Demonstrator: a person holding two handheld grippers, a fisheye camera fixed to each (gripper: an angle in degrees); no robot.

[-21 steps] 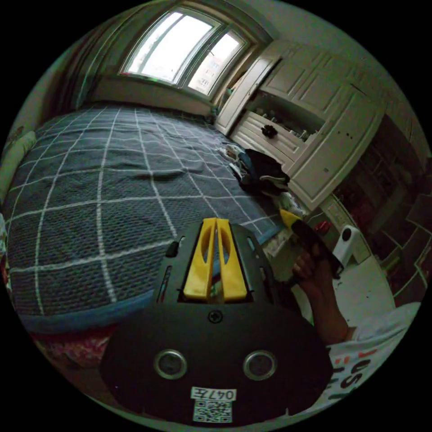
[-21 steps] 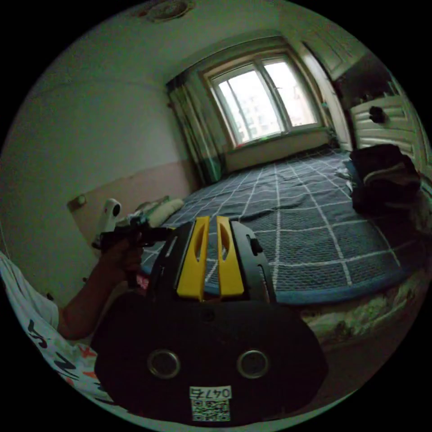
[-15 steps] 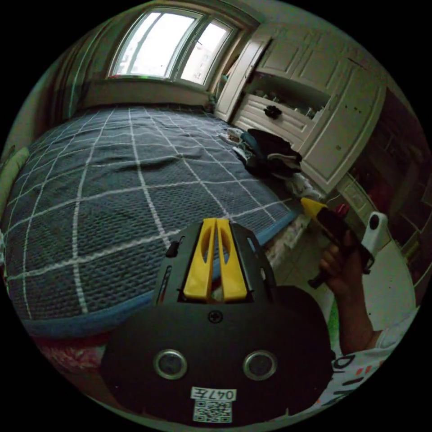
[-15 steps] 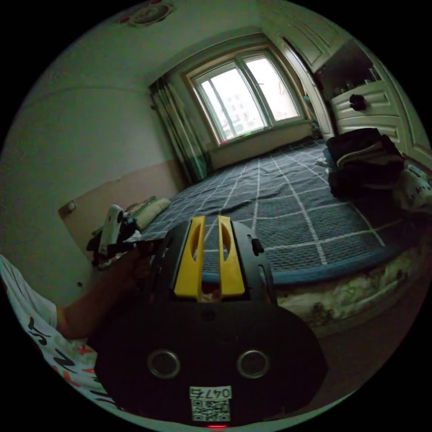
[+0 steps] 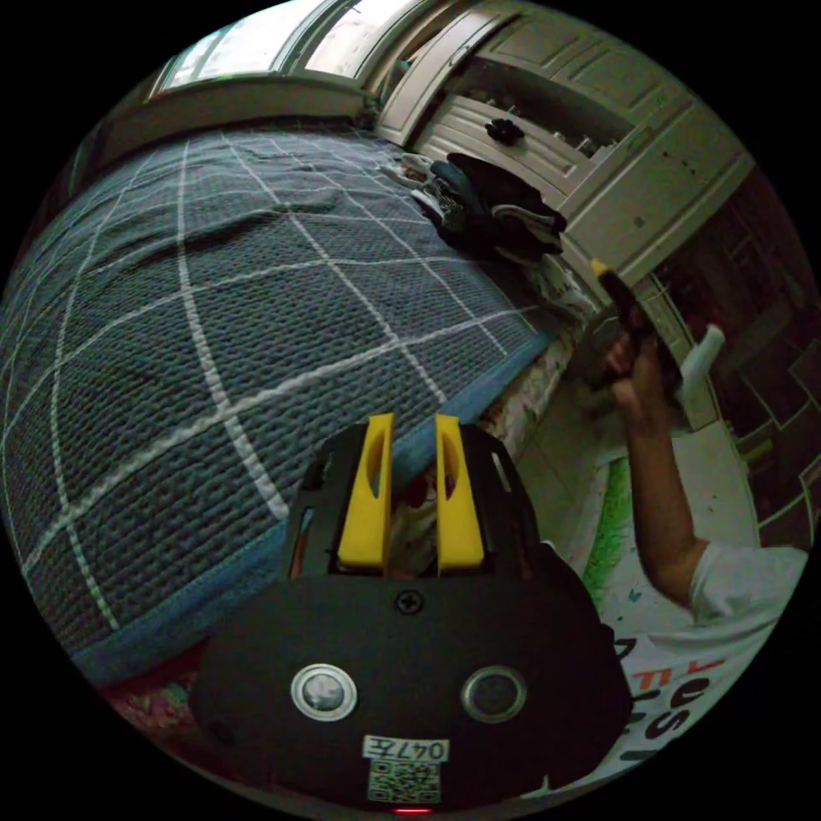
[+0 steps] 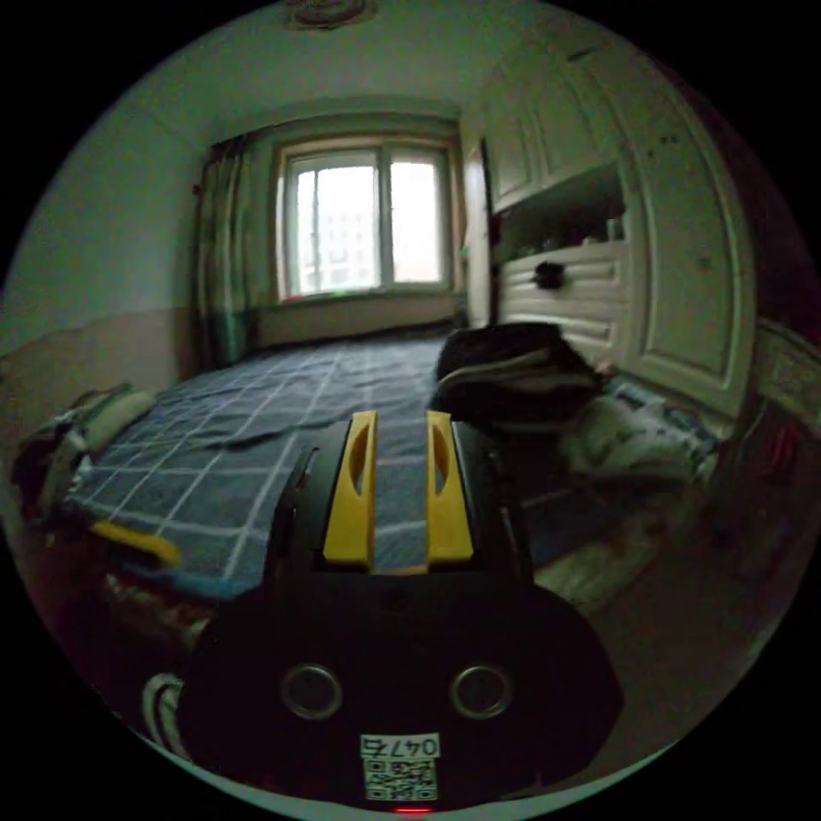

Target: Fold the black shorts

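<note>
While your left tool point(image 5: 414, 428) hangs over the near edge of the bed point(image 5: 214, 282), its two yellow jaws stand parted with nothing between them. Your right tool point(image 6: 400, 426) is likewise released, jaws apart and empty, held off the foot of the bed and aimed toward the pile of clothes point(image 6: 513, 372).

That pile sits on the bed at its far side, hard by the white cupboard point(image 6: 684, 282). It is a heaped mound of dark garments with a pale band showing across the middle; in the left gripper view the pile point(image 5: 500, 209) shows black cloth on top with a lighter layer under it. Whether the black shorts are among these dark pieces cannot be told; no single garment can be made out. A paler bundle point(image 6: 629, 440) lies just beside the pile, nearer the bed's edge.

Your right hand point(image 5: 637, 363) is raised near the cupboard, gripping its tool's handle. The bed's checked cover lies mostly flat, with a low wrinkle toward the window point(image 6: 363, 218).
</note>
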